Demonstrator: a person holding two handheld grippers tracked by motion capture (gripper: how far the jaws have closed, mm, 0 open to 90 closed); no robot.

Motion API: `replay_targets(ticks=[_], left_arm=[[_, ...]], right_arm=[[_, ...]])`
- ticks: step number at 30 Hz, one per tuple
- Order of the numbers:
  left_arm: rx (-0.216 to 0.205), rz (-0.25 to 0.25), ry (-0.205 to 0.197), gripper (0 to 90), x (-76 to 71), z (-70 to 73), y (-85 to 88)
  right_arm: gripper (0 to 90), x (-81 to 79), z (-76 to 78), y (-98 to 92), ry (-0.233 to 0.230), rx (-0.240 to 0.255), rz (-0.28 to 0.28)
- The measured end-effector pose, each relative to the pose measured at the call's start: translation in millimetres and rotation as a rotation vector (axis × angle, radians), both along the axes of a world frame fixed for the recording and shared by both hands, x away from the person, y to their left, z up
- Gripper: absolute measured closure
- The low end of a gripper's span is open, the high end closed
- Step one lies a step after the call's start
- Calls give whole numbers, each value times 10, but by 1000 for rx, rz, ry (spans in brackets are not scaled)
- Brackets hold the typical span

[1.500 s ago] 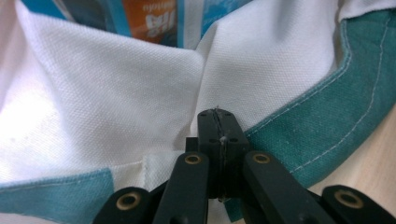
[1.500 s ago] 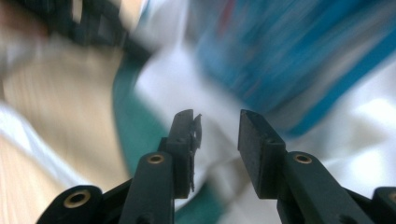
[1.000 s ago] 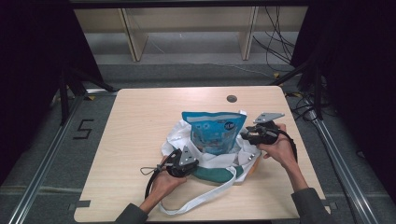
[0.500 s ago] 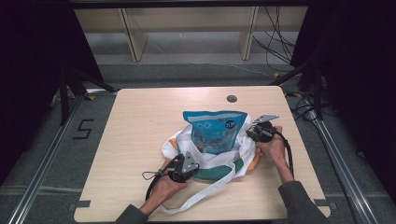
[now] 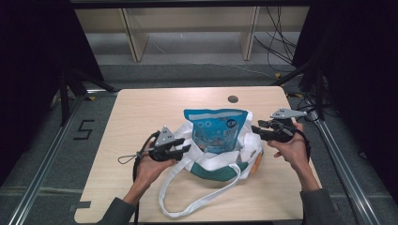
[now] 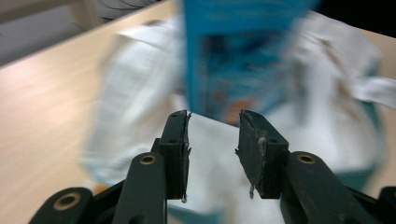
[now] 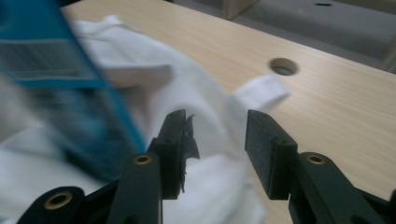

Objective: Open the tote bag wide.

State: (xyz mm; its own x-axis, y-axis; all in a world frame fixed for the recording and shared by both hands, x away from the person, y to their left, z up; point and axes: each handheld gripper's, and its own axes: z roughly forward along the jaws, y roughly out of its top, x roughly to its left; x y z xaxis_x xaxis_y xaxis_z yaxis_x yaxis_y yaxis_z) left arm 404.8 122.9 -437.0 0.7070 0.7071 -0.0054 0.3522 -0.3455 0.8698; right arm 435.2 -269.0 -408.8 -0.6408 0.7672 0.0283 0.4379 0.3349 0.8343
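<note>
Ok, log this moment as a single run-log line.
left gripper: jaws just opened, nothing between | right gripper: jaws just opened, nothing between | blue pouch: upright in white tote bag | table: bag near middle

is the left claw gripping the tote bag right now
No, in the left gripper view the left claw stands open, with the white tote bag beyond it and nothing pressed between its jaws.

The blue pouch (image 6: pixel 243 51) and white tote bag (image 6: pixel 140 93) are motion-blurred; the bag hides the pouch's bottom
</note>
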Motion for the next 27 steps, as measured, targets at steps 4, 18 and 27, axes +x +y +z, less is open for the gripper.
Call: replay_targets(ticks=[4,18,27], left_arm=[[-52,43,32,652,216,-11,74],[53,-20,74,563,743,-202,-140],[166,-56,77,546,784,-284,-173]], right_arm=[[612,-221,-17,267,18,-35,114],[522,-419,-265,852,37,-100,332],[490,-312,-467,1067,85,-144,397]])
